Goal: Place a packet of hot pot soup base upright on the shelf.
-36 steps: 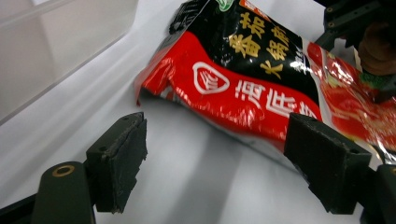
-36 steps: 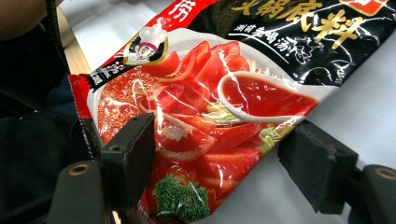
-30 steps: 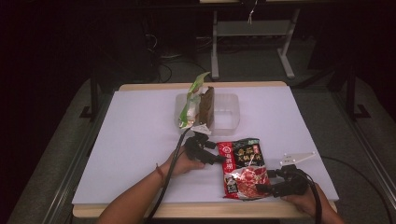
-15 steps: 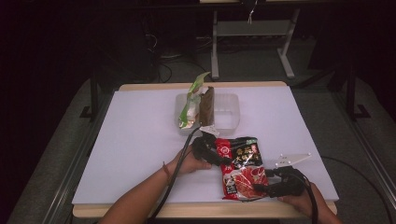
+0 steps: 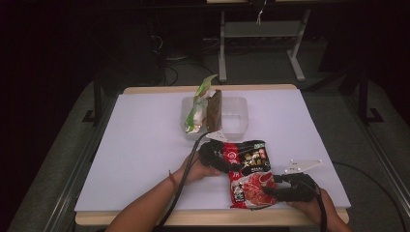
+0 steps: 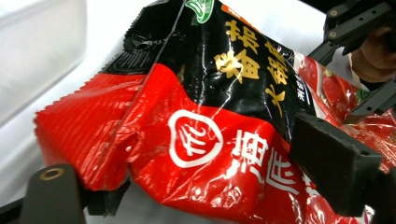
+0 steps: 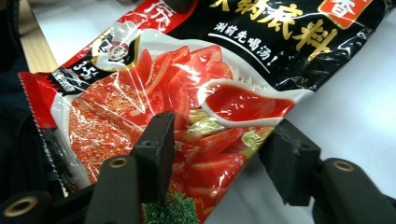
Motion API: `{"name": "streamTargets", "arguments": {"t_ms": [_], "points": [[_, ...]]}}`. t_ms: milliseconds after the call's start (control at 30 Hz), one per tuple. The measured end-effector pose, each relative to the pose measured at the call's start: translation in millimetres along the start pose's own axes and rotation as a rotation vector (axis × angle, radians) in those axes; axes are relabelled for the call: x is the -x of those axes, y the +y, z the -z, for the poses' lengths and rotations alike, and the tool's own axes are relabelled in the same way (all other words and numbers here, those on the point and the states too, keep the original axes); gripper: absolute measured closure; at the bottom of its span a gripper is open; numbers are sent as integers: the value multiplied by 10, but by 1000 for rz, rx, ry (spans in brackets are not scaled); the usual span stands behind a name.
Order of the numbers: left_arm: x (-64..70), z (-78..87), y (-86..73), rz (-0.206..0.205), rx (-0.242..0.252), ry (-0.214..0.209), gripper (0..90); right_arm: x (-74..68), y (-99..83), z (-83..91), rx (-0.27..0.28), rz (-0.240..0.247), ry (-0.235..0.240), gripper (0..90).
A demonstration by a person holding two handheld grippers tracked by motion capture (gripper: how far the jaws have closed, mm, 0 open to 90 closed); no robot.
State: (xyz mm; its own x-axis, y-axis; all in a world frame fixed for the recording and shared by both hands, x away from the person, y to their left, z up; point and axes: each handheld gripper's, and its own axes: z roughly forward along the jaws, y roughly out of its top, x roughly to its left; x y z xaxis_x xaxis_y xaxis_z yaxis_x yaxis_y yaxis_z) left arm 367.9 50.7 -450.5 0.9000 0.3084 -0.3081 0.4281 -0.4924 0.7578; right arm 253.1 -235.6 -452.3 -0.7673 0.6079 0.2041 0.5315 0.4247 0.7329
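Two grippers hold the red and black sauce packet (image 5: 251, 174) near the desk's (image 5: 145, 145) front edge: the left gripper (image 5: 223, 162) pinches its top end, the right gripper (image 5: 273, 192) its lower edge. This looks like the lifting step; next calls for raising both ends together toward the clear tub (image 5: 234, 116) near the back edge.

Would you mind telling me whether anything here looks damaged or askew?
The red and black foil soup-base packet is crumpled at its top seal and lies askew on the white table; no tear or spill is visible.
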Motion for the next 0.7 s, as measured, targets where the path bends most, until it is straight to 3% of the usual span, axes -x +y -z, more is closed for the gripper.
{"name": "streamTargets", "arguments": {"t_ms": [200, 433, 600, 700], "points": [[-2, 34, -4, 7, 32, 7, 209, -2, 14, 1, 15, 6, -25, 570], [-55, 66, -24, 54, 68, 20, 214, -40, 44, -5, 54, 29, -83, 691], [-107, 49, -46, 92, 50, 41, 197, -96, 30, 21, 83, 80, -120, 739], [-100, 37, -44, 91, 43, 44, 178, -102, 28, 23, 92, 95, -123, 748]]}}
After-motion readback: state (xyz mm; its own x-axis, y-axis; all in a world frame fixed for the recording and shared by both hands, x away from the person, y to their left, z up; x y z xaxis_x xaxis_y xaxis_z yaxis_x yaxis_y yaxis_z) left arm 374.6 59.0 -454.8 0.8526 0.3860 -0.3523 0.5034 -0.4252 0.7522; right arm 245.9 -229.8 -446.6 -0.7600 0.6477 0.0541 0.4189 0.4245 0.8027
